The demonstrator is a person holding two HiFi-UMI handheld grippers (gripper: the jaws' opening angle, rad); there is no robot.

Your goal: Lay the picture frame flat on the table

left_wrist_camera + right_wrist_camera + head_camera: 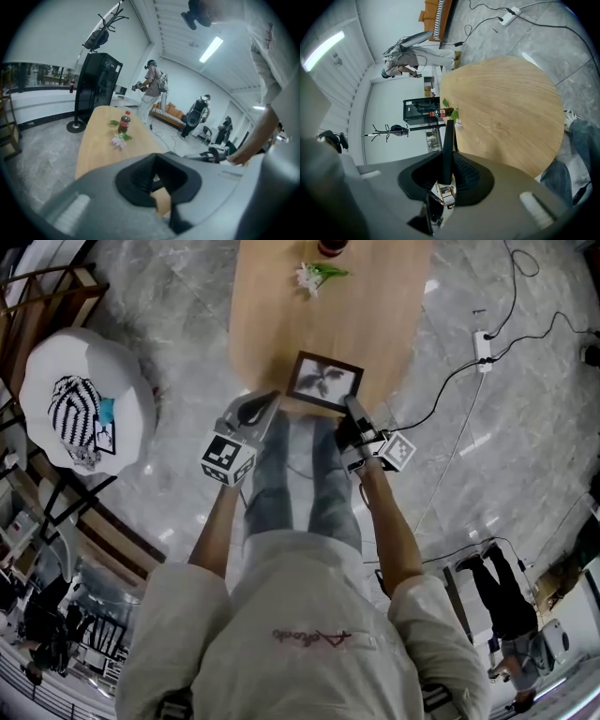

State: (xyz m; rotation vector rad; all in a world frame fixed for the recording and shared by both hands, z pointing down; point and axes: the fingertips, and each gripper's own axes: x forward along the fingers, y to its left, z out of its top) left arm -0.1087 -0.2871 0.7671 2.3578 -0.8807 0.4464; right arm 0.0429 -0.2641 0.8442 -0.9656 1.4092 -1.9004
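The dark picture frame [323, 381] with a leaf print stands tilted at the near edge of the wooden table [281, 306], its face turned up toward me. My right gripper [352, 411] is shut on the frame's right lower corner. In the right gripper view the frame [448, 140] shows edge-on, pressed between the pads [461, 176]. My left gripper [268, 401] is just left of the frame's lower left corner. In the left gripper view its jaws [159, 180] stand slightly apart, with bare table showing through the gap and nothing held.
A cola bottle [330, 247] and a small flower sprig [314, 276] sit at the table's far end. A white round seat with a striped cloth [89, 399] is on the left. A power strip with cables [484, 345] lies on the floor to the right. Another person [502, 587] stands nearby.
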